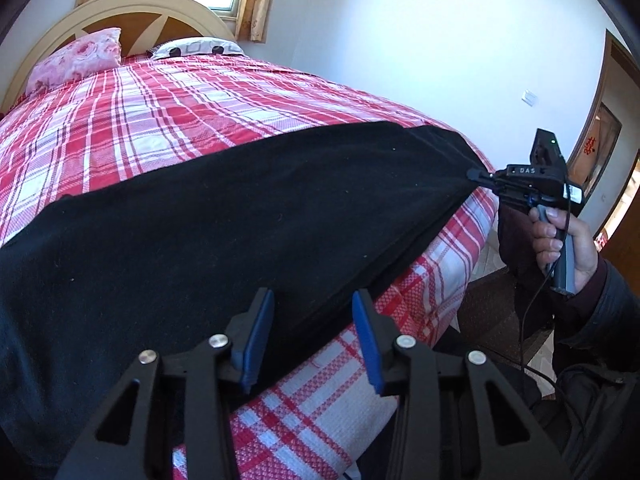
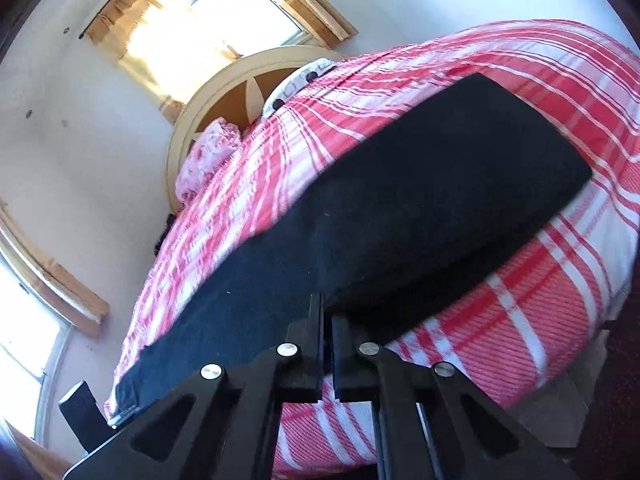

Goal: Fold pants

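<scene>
Black pants (image 1: 240, 216) lie stretched flat across the near edge of a bed with a red and white plaid cover (image 1: 160, 108). My left gripper (image 1: 314, 308) is open, its blue pads (image 1: 260, 332) straddling the pants' near edge. My right gripper (image 1: 474, 175) is shut on the far right corner of the pants and pulls it taut at the bed's corner. In the right wrist view the right gripper (image 2: 327, 312) is shut on the pants (image 2: 400, 208), which run away along the bed cover (image 2: 520, 300).
A pink pillow (image 1: 76, 60) and a white patterned pillow (image 1: 196, 46) lie by the curved headboard (image 1: 132, 4). A window with curtains (image 2: 208, 20) is behind it. A door (image 1: 612, 128) is at the right. Floor (image 1: 492, 312) lies beyond the bed's corner.
</scene>
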